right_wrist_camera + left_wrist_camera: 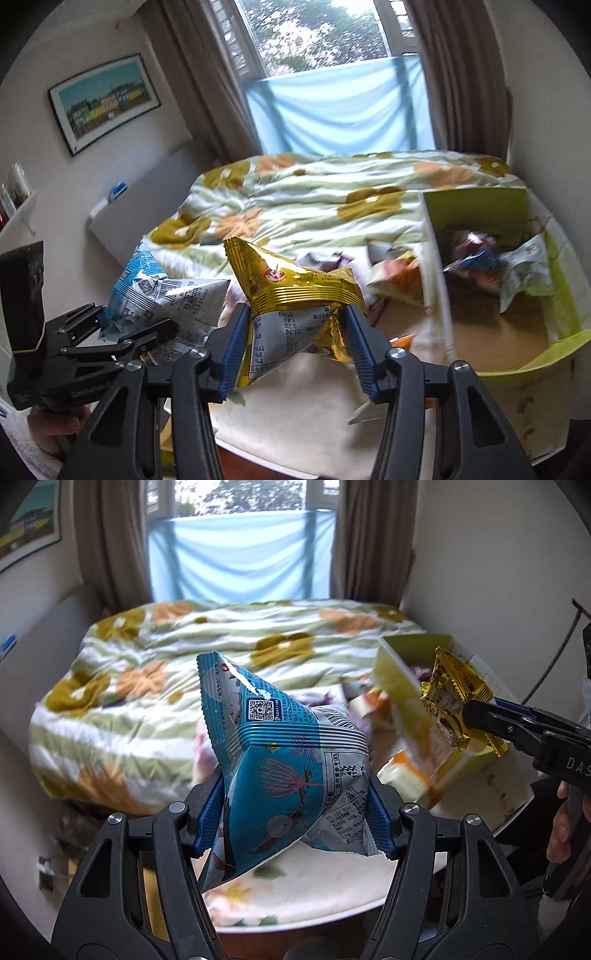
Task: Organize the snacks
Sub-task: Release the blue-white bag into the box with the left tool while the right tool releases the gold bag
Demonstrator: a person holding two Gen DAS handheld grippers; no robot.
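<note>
The right gripper (295,325) had its jaws shut on a shiny gold snack bag (295,291), close to the open yellow-green cardboard box (476,214) on its right, while the left gripper (295,805) squeezed a blue snack bag (280,760) farther left.

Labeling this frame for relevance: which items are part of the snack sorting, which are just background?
Job:
- blue snack bag, in left tongs
- gold snack bag, in right tongs
- green box
- loose snack packets

Background:
- floral duvet
- framed picture
- curtains
</note>
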